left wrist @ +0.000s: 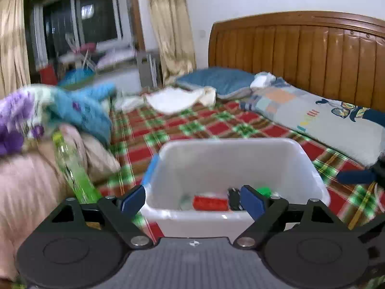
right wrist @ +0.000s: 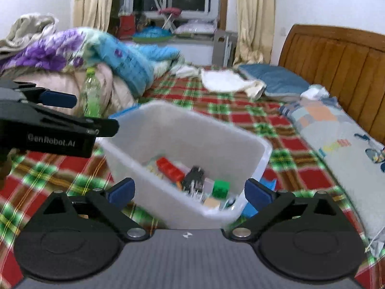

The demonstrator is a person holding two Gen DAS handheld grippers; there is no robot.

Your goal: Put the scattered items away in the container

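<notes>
A white plastic bin (left wrist: 231, 154) (right wrist: 192, 130) stands on the plaid bedspread. Inside lie a red block (left wrist: 210, 202) (right wrist: 169, 167), a black item (right wrist: 193, 177), a green cube (right wrist: 221, 188) and other small pieces. My left gripper (left wrist: 192, 201) is open and empty at the bin's near rim. My right gripper (right wrist: 190, 193) is open and empty just before the bin's near corner. The left gripper also shows at the left of the right wrist view (right wrist: 57, 100). A green clear bottle (left wrist: 72, 166) (right wrist: 92, 94) leans on the pink bedding left of the bin.
A heap of pink, blue and purple quilts (left wrist: 60, 115) (right wrist: 79, 55) lies left. A patterned pillow (left wrist: 324, 118) (right wrist: 336, 132) lies right by the wooden headboard (left wrist: 300, 48). A blue pillow (right wrist: 272, 78) and white cloth (left wrist: 178, 98) lie beyond. A blue object (right wrist: 250, 208) sits beside the bin.
</notes>
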